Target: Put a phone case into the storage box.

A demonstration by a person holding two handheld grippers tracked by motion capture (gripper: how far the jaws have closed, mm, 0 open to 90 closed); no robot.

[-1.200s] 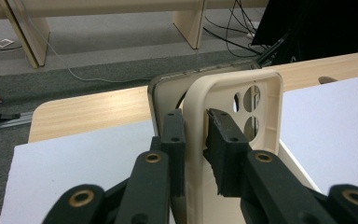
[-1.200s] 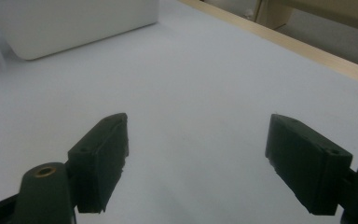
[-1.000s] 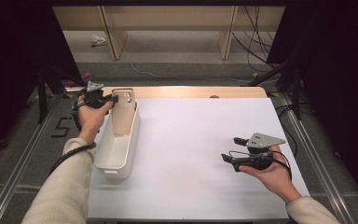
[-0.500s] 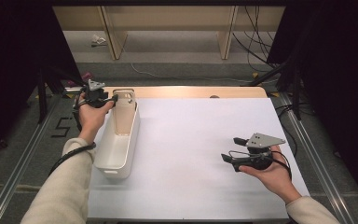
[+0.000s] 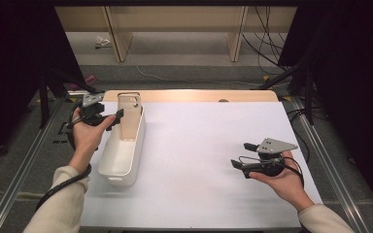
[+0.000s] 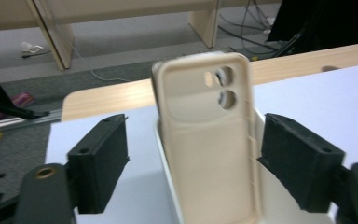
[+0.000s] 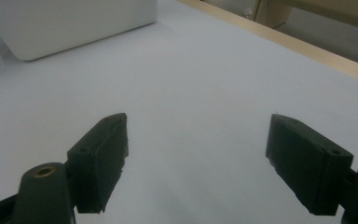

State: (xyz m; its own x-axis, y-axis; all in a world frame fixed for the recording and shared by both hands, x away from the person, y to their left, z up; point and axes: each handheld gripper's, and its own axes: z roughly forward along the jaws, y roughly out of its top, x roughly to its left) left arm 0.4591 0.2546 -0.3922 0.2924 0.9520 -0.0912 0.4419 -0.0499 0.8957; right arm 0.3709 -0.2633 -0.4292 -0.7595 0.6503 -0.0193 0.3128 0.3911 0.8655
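One matte beige phone case (image 6: pixel 209 140) (rounded corners)

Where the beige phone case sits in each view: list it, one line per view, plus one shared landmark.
High view: the phone case stands upright at the far end of the white bin, left of centre.
Left gripper view: centre, beyond the open left gripper, apart from both pads.
Right gripper view: not in it.
Shared landmark: the white bin, top left in the right gripper view.
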